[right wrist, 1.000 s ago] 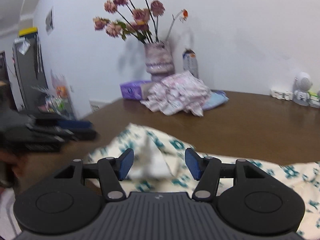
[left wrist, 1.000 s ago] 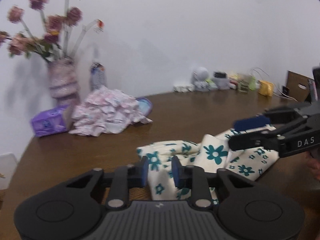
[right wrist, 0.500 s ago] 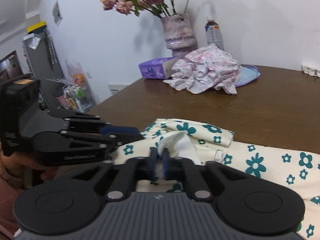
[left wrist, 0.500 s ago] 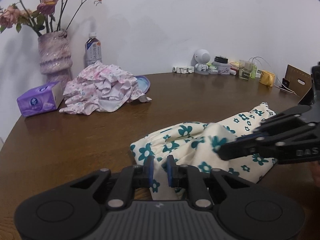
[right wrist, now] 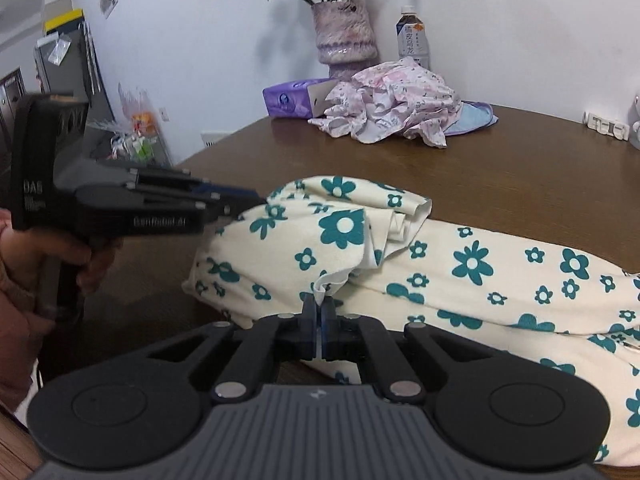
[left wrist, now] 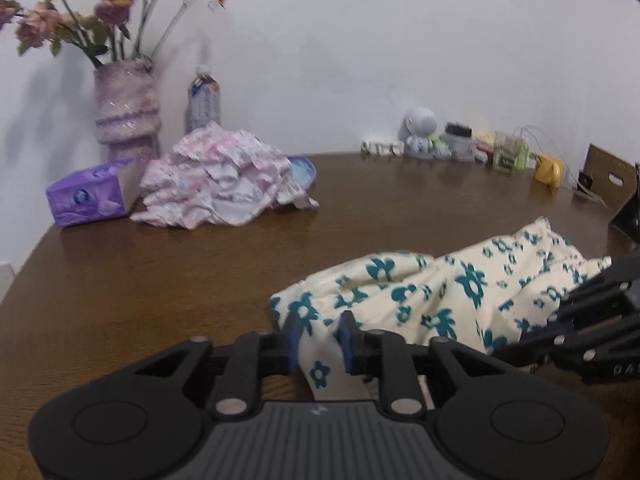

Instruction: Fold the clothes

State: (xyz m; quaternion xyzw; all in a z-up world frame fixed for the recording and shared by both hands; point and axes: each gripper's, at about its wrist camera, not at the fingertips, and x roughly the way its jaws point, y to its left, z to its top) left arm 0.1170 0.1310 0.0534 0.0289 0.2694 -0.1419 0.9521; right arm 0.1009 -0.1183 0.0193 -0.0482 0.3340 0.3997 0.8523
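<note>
Floral garment (right wrist: 460, 264) bunched on table (left wrist: 160, 280), well in front of vase (left wrist: 126, 112). Right gripper (right wrist: 319, 320) clenched on white hem, likely to lift edge. Left gripper (left wrist: 319, 336) parted, straddling cloth end, nothing pinched.

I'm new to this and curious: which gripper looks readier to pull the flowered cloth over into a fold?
Probably the right gripper: it is shut on a pinch of the cloth. The left gripper straddles the cloth's edge with a gap between its pads.
</note>
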